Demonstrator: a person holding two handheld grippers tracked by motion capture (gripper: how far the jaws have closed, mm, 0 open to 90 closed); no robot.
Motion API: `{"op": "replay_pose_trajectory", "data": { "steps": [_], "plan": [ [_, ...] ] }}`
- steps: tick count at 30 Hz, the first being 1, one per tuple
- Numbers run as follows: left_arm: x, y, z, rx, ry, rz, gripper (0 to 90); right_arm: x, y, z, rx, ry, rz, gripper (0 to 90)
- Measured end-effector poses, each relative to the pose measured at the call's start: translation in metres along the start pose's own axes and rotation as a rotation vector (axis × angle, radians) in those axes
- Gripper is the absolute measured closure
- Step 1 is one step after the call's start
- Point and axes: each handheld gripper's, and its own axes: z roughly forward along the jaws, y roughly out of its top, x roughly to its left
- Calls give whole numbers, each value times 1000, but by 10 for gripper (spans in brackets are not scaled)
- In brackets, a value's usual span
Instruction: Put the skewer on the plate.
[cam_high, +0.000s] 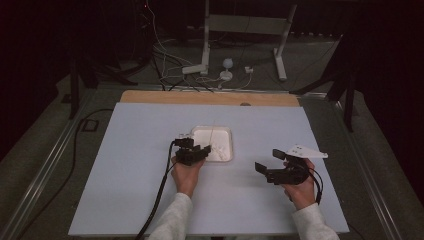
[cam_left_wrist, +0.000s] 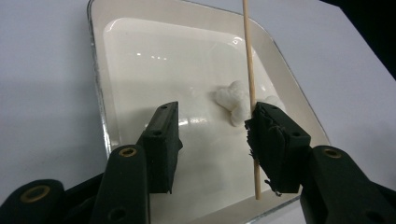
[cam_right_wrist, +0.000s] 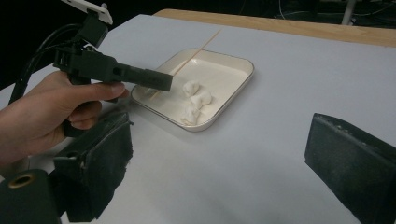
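Observation:
A white tray (cam_high: 230, 145) lies in the middle of the pale table (cam_high: 125, 175). It holds three white lumps (cam_left_wrist: 233, 100) and a thin wooden skewer (cam_left_wrist: 249, 60) that slants over its far rim. My left gripper (cam_left_wrist: 215, 116) hangs open just above the tray's near side. The skewer runs along the inner face of its right jaw, and the left jaw stands well clear of it. From the right gripper view, the left gripper (cam_right_wrist: 161, 80) reaches over the tray (cam_right_wrist: 224, 77) beside the lumps (cam_right_wrist: 198, 98). My right gripper (cam_high: 269, 161) is open, above bare table right of the tray.
A wooden strip (cam_high: 210, 97) borders the table's far edge. Beyond it are a metal stand (cam_high: 245, 30) and cables (cam_high: 165, 65) on the floor. A black cable (cam_high: 160, 195) trails from the left gripper across the table's near side.

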Motion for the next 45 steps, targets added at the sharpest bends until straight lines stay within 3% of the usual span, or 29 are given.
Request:
{"op": "replay_pose_trajectory", "data": {
  "steps": [2, 3, 7, 9, 10, 12, 15, 16, 19, 20, 23, 25, 26, 27, 29, 32, 36, 38, 40, 45],
  "plan": [
    [-2, 0, -2, -5, 21, 36, 575, 0, 0, 0, 2, 1, -2, 80],
    [-2, -1, -3, -11, 25, 53, 683, 0, 0, 1, 4, 2, -2, 81],
    [-3, 0, -6, -17, 32, 59, 888, 1, 0, 1, 6, 3, -6, 81],
    [-3, 1, -7, -18, 28, 56, 889, 1, 0, 1, 8, 3, -7, 84],
    [-3, 1, -7, -16, 23, 52, 851, 2, 0, 2, 8, 3, -9, 84],
    [-1, 1, -6, -8, 17, 42, 685, 2, -1, 2, 11, 4, -11, 84],
    [-2, 1, -6, -16, 22, 54, 582, 2, -1, 2, 11, 6, -15, 84],
    [-3, 1, -7, -19, 33, 67, 594, 3, -1, 3, 12, 6, -16, 84],
    [-4, 1, -9, -21, 53, 78, 856, 3, -1, 3, 14, 7, -17, 84],
    [-4, 1, -10, -23, 59, 81, 894, 3, -1, 3, 15, 8, -18, 84],
    [-3, 2, -10, -18, 42, 79, 900, 4, -1, 3, 16, 10, -20, 84],
    [-1, 2, -9, -5, -4, 59, 900, 4, -1, 4, 17, 11, -21, 85],
    [-1, 2, -10, -6, -3, 61, 898, 4, -1, 4, 17, 13, -21, 85],
    [-1, 2, -10, -12, -3, 71, 892, 4, -1, 4, 19, 13, -20, 86],
    [-2, 3, -11, -15, -15, 77, 710, 6, -1, 5, 17, 14, -23, 86],
    [-5, 3, -13, -26, -19, 103, 591, 10, 2, 11, 19, 22, -27, 133],
    [-8, 4, -18, -35, 5, 113, 539, 22, 13, 37, 28, 22, -42, 197],
    [-7, 5, -19, -37, 19, 104, 534, 29, 19, 51, 25, 23, -14, 253],
    [-5, 7, -21, -46, 29, 98, 513, 36, 25, 63, 32, 33, -11, 250],
    [-2, 10, -36, -71, -11, 117, 408, 45, 28, 69, 41, 50, -38, 214]
  ]
}}
